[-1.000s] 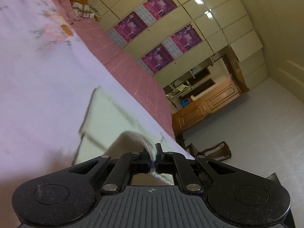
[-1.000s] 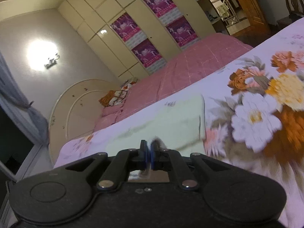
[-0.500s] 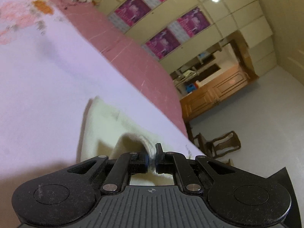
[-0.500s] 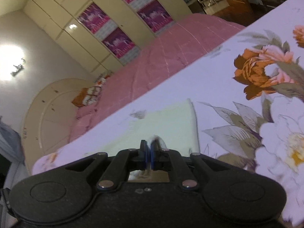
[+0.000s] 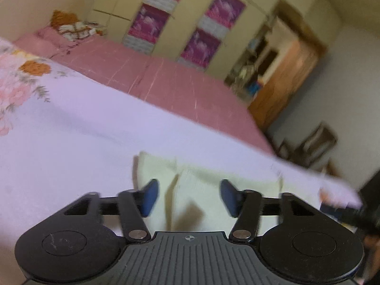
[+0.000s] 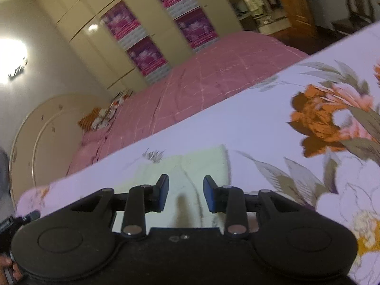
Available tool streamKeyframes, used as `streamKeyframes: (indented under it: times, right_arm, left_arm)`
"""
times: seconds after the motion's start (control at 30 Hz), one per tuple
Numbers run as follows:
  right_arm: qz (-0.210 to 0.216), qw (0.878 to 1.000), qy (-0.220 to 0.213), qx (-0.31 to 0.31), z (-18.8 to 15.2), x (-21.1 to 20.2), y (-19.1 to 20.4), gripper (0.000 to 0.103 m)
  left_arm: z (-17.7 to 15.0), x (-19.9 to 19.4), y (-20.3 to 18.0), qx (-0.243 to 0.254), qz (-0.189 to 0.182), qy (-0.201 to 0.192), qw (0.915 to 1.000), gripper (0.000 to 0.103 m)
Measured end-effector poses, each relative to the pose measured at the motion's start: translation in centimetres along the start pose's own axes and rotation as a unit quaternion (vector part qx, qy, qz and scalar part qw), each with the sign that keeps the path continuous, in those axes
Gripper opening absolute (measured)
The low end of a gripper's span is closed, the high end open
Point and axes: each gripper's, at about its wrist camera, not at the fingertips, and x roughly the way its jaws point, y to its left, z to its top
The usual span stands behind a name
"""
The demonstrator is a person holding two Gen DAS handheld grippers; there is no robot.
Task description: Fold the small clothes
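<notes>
Pale yellow garment (image 5: pixel 201 185) lies flat on the floral bedsheet (image 5: pixel 71 128), lower centre of the left wrist view; same garment (image 6: pixel 190 166) sits lower centre-left in the right wrist view, just ahead of the pads.

Left claw (image 5: pixel 188 196): jaws opening, cloth visible between and under the pads, but nothing pinched. Right claw (image 6: pixel 186 193): jaws opening too, cloth under the gap, not gripped. Both released.

Handling, my read: light, soft knit, no stiffness, will sag and drape from any pinch point. Looks already doubled over, with a seam or fold line running up the middle. Not fragile and not slippery; the sheet should give enough friction for it to stay put.

Grip: pinch a corner or edge hem on each side, one claw per corner, so the layers lift together. A mid-panel pinch would likely bunch it and catch the bedsheet too.
</notes>
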Motion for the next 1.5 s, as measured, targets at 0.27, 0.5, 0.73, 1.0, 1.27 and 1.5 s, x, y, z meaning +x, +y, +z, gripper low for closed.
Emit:
streamKeyframes:
  times: [0.27, 0.5, 0.73, 1.0, 1.27, 1.5]
  right_arm:
    - [-0.040, 0.993, 0.037, -0.109, -1.0, 1.9, 3.4, 0.004]
    - [-0.032, 0.986, -0.045, -0.155, -0.4, -0.7, 5.1, 0.004]
    - [-0.050, 0.989, -0.035, -0.135, 0.2, 1.4, 3.8, 0.004]
    - [-0.026, 0.992, -0.067, -0.107, -0.3, -0.3, 3.0, 0.004]
    - [-0.041, 0.995, -0.058, -0.076, -0.6, 1.1, 2.0, 0.004]
    - [-0.079, 0.994, -0.018, -0.076, -0.1, 3.2, 1.4, 0.005]
  left_arm:
    - [0.7, -0.4, -1.9, 0.054, 0.019, 0.016, 0.9982, 0.006]
    - [2.4, -3.0, -3.6, 0.069, -0.014, -0.072, 0.9949, 0.006]
    - [2.0, -0.9, -1.7, 0.048, 0.021, -0.037, 0.9979, 0.006]
    - [1.2, -2.0, -2.1, 0.058, 0.008, -0.059, 0.9965, 0.006]
    - [1.2, -2.3, -2.1, 0.047, 0.002, -0.083, 0.9955, 0.006]
    - [0.8, 1.2, -1.4, 0.040, 0.044, -0.007, 0.9982, 0.006]
